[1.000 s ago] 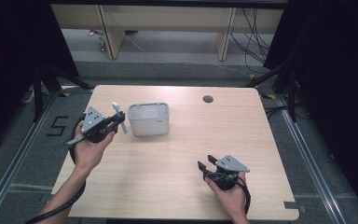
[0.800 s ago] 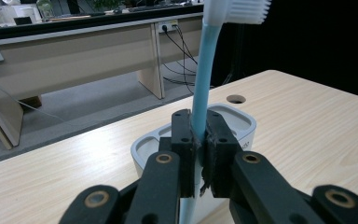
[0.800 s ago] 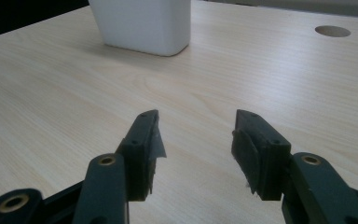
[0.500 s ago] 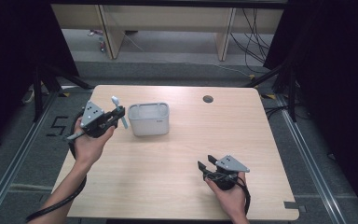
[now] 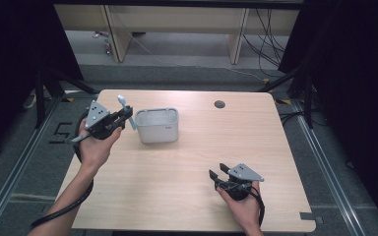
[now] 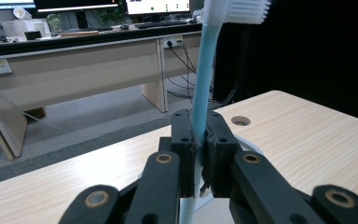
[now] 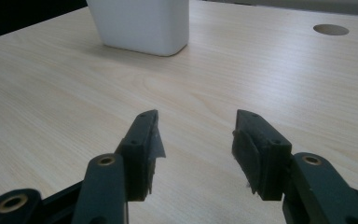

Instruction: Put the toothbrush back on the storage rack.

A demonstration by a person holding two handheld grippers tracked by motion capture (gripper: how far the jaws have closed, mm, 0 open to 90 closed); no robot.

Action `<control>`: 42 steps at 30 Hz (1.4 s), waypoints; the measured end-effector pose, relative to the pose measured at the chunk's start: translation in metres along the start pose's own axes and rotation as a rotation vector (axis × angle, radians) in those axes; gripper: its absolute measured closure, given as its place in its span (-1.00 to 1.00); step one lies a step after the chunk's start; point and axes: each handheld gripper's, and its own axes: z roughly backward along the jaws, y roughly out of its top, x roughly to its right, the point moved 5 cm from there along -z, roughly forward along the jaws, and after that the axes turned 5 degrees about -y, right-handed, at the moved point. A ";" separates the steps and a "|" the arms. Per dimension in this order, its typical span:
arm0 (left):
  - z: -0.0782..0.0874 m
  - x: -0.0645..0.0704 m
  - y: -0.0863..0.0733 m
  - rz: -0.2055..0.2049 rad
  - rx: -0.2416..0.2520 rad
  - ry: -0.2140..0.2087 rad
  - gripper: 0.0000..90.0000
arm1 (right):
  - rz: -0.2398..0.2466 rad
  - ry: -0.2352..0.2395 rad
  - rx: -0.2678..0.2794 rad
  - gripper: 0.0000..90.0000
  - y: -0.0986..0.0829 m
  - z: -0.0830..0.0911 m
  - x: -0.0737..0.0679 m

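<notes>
Wooden table (image 5: 177, 182): one white tub (image 5: 157, 125), one toothbrush (image 5: 124, 107), two grippers. Left gripper (image 5: 126, 115), clamped on toothbrush, at tub's nine o'clock. Right gripper (image 5: 217, 175), at five o'clock, wide apart, empty.

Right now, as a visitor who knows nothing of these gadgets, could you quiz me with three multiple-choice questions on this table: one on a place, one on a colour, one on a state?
1. Where is the white bin?
A. beside the left gripper
B. at the table's near right corner
C. on the floor

2. What colour is the toothbrush handle?
A. red
B. light blue
C. black

3. How stands the right gripper?
A. shut on the toothbrush
B. shut on the bin
C. open, holding nothing

Answers: 1 A, the high view shows the two side by side; 2 B, the left gripper view shows the blue handle clamped; 3 C, its jaws stand apart over bare table.
</notes>
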 end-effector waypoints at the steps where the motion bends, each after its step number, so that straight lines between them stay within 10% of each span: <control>1: 0.000 0.000 0.001 -0.004 0.001 0.001 0.86 | 0.000 0.000 0.000 0.13 0.000 0.000 0.000; 42: -0.029 -0.006 0.016 0.003 0.020 0.017 0.85 | -0.004 0.014 0.001 0.10 -0.001 -0.001 0.001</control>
